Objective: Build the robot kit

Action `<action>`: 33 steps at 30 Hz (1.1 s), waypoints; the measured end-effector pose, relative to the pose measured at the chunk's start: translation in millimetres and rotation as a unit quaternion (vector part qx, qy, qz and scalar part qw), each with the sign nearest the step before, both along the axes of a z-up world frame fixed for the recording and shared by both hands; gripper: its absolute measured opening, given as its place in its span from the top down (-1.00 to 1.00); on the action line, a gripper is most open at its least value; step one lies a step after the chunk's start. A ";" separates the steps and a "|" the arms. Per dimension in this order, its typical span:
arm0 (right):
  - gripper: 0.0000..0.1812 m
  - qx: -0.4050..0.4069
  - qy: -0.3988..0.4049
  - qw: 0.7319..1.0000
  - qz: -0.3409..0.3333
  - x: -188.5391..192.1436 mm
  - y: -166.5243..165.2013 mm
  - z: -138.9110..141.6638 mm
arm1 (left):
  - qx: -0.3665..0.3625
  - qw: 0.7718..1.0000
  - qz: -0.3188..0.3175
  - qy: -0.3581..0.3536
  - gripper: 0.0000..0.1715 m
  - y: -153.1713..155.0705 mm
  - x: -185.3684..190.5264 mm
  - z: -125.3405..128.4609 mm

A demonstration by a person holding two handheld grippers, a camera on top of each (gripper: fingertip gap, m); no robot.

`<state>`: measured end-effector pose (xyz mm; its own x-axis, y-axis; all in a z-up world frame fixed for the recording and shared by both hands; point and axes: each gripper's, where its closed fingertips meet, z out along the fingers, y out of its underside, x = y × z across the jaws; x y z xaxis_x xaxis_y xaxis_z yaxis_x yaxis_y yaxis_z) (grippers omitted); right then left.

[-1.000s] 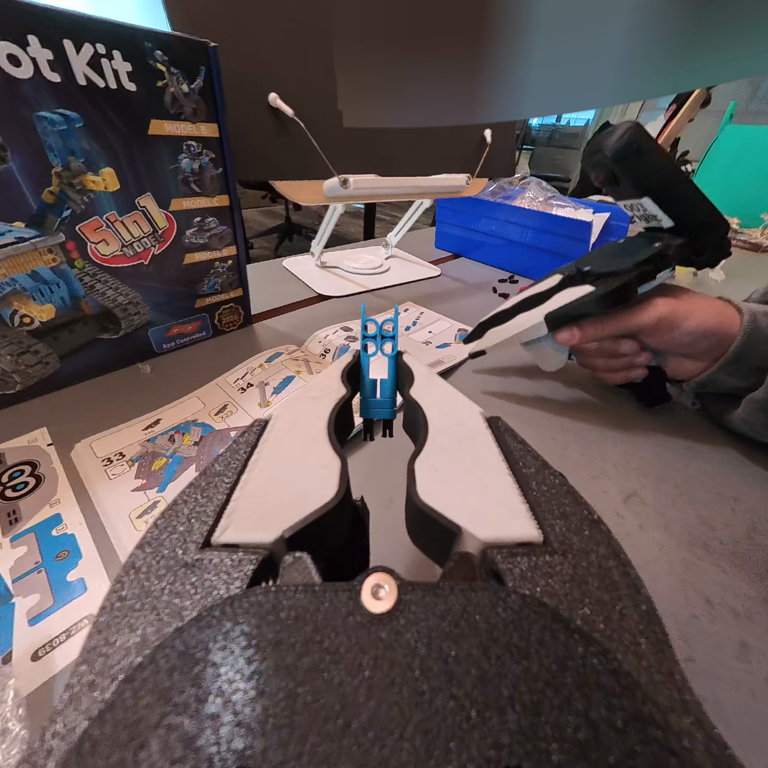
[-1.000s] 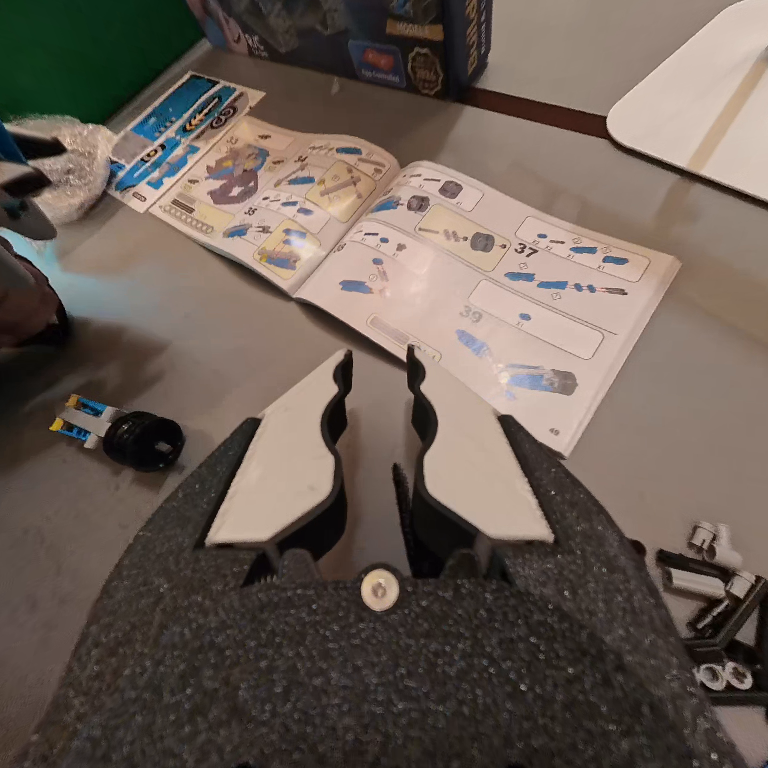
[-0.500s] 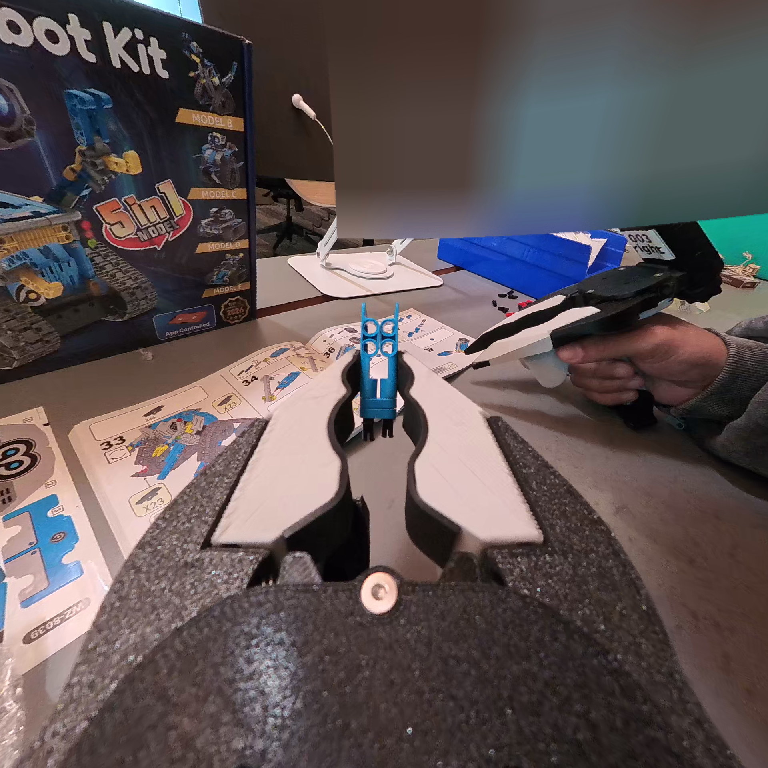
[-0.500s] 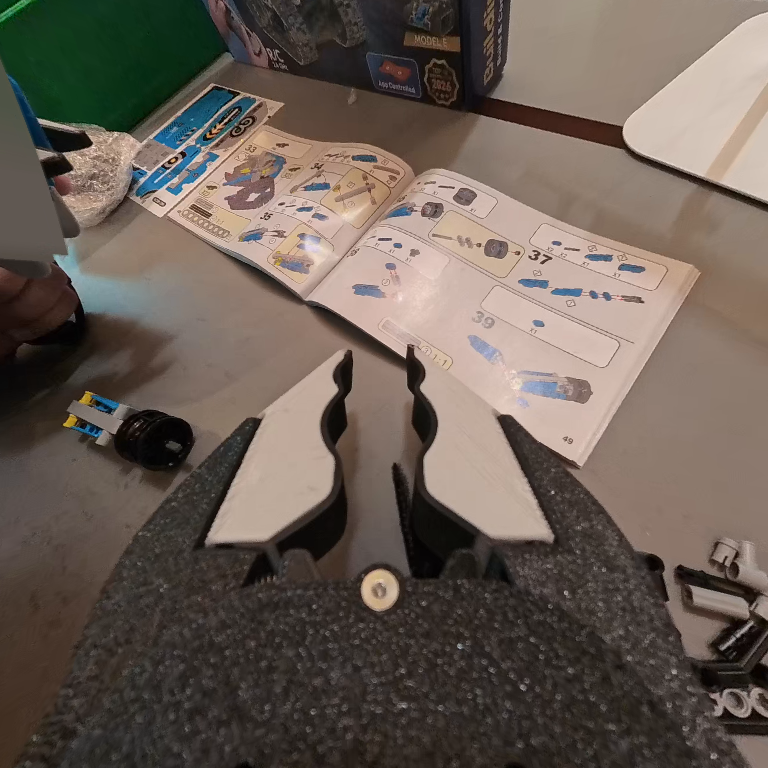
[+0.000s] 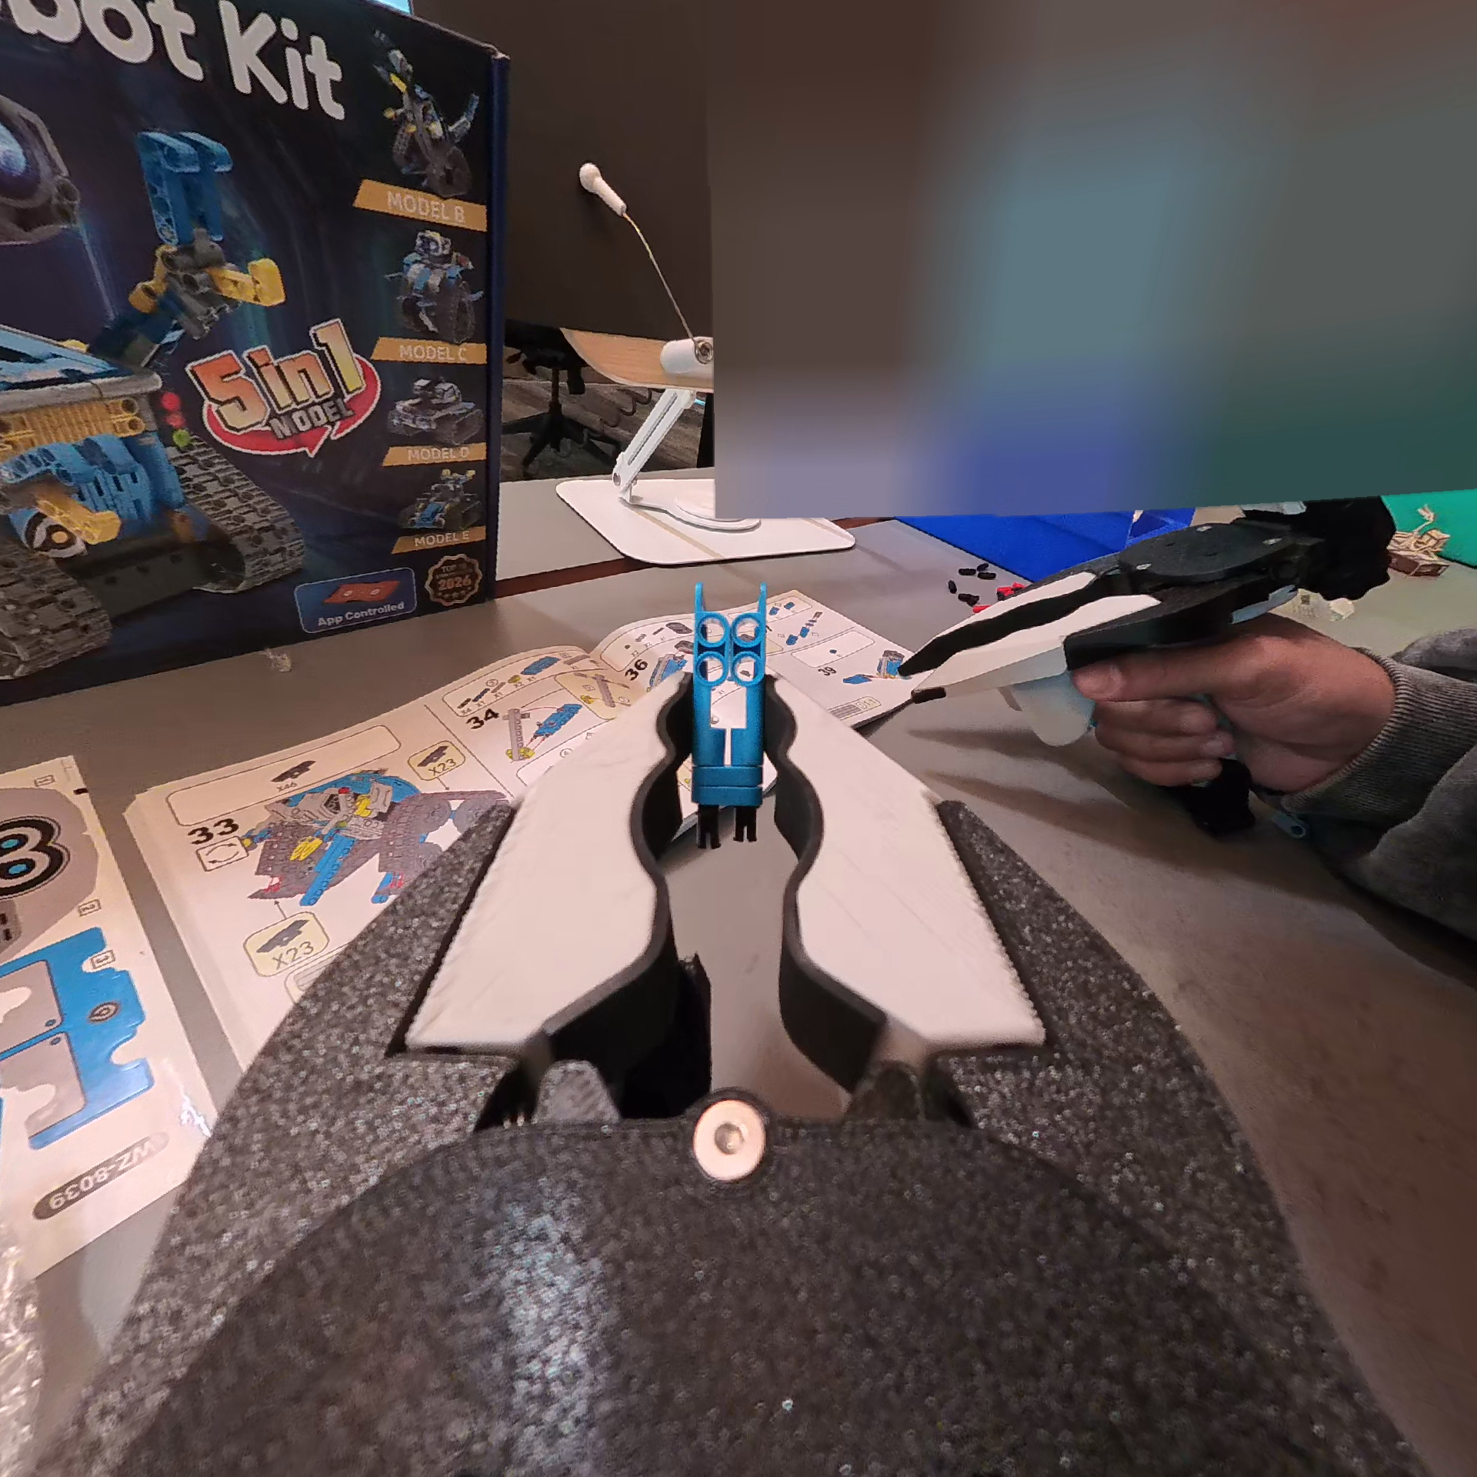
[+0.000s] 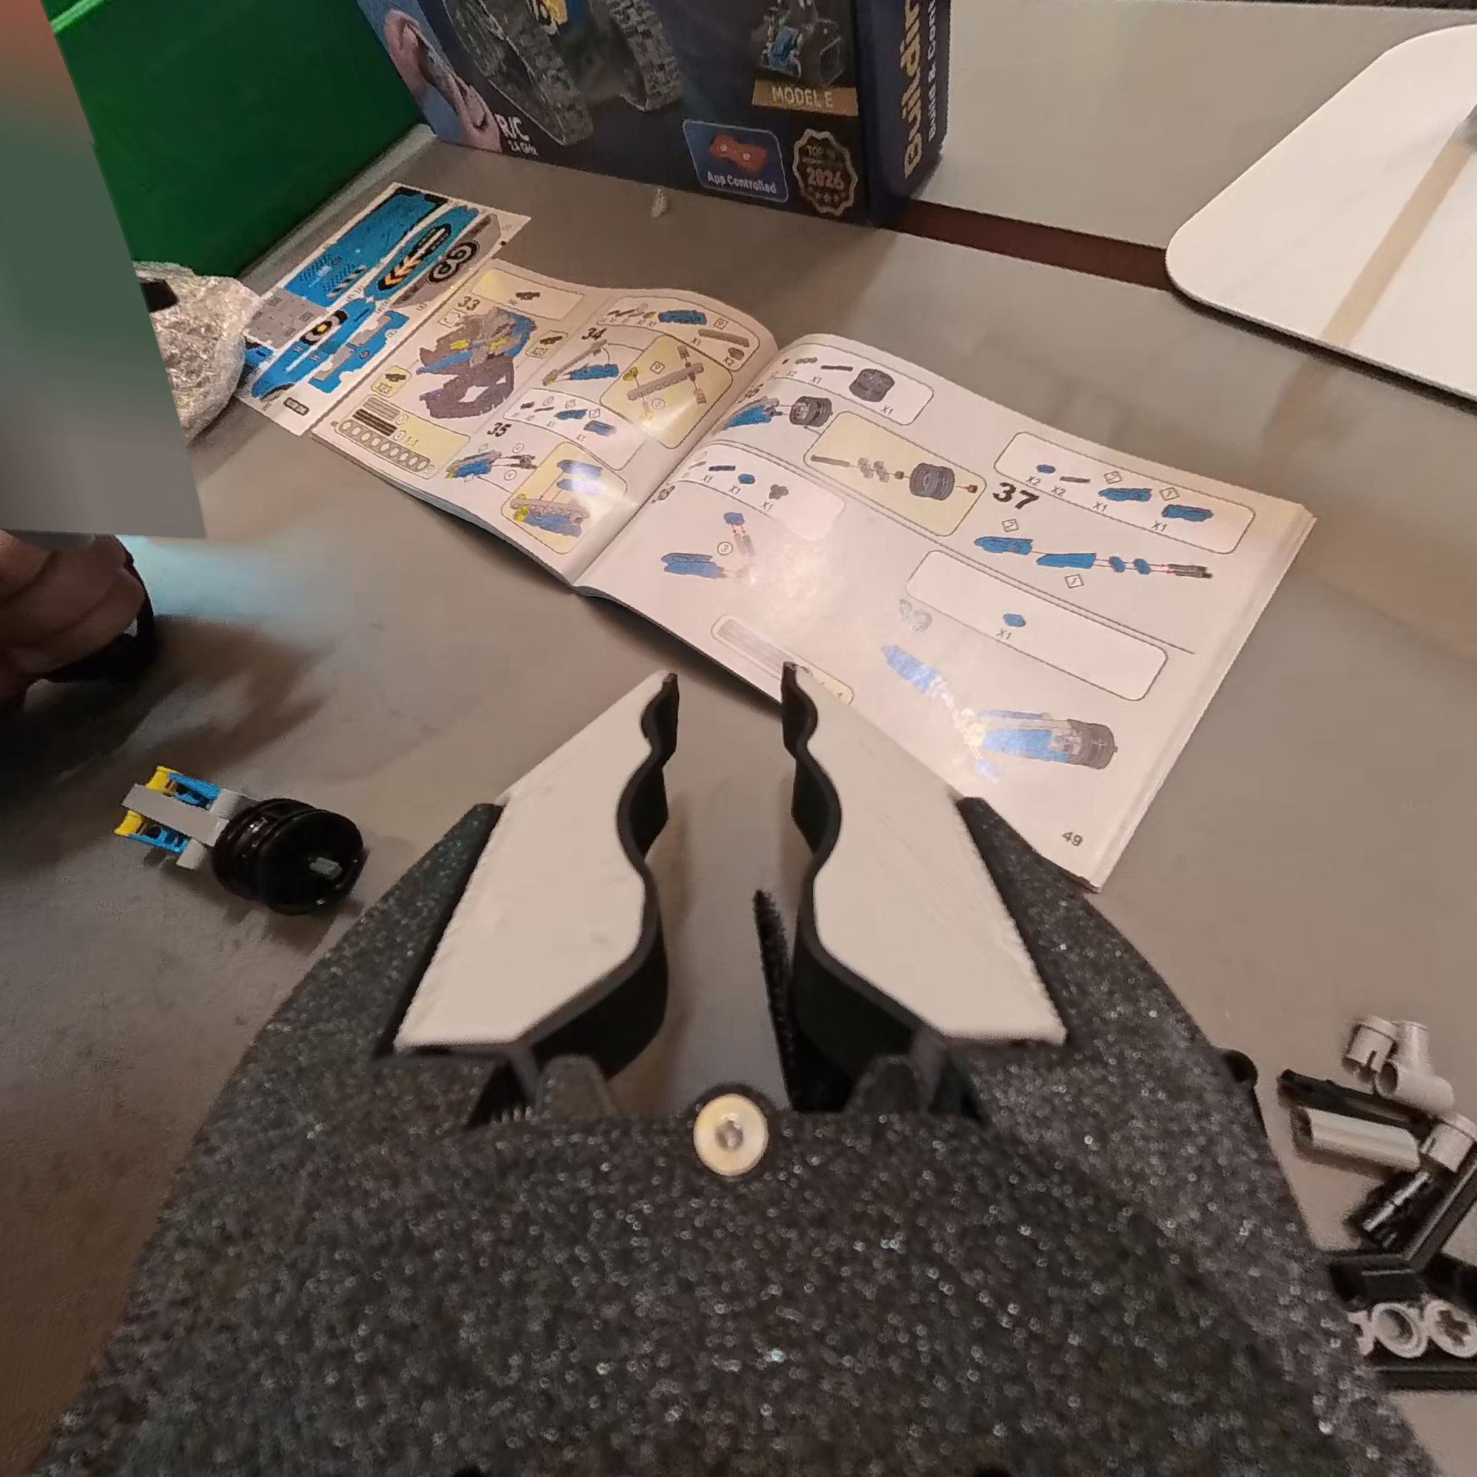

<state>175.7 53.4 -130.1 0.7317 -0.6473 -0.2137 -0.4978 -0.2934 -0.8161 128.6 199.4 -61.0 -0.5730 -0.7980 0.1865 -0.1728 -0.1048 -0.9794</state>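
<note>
My left gripper point(image 5: 729, 695) is shut on a blue building-block part point(image 5: 727, 703) with round holes and two black pins at its lower end, held upright above the open instruction booklet point(image 5: 447, 743). My right gripper point(image 6: 729, 691) is open and empty, low over the grey table at the booklet's near edge point(image 6: 919, 559). It also shows in the left wrist view point(image 5: 919, 679), held by a hand point(image 5: 1223, 711). A small assembly with a black wheel and grey, blue and yellow pieces point(image 6: 256, 839) lies on the table to its left.
A dark kit box point(image 5: 240, 320) stands at the back. A sticker sheet point(image 5: 48, 999) and crumpled plastic wrap point(image 6: 196, 344) lie left of the booklet. Loose grey and black parts point(image 6: 1407, 1159) lie at the right. A white stand base point(image 6: 1343, 232) and a blue bin point(image 5: 1039, 535) sit farther off. Left tips to right tips: about 15 centimetres.
My left gripper has turned a little to the left, still shut on the blue part. My right gripper has drawn back slightly from the booklet and dropped lower.
</note>
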 end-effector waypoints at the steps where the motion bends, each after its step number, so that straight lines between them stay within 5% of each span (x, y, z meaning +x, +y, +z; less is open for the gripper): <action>1: 0.72 0.000 0.000 1.000 0.000 0.1 -0.1 0.2 | -0.001 1.000 0.000 0.001 0.82 0.1 0.1 -0.1; 33: 0.72 0.008 0.010 1.000 0.003 -0.9 1.5 -2.6 | -0.021 1.000 0.003 0.009 0.82 4.8 2.8 0.0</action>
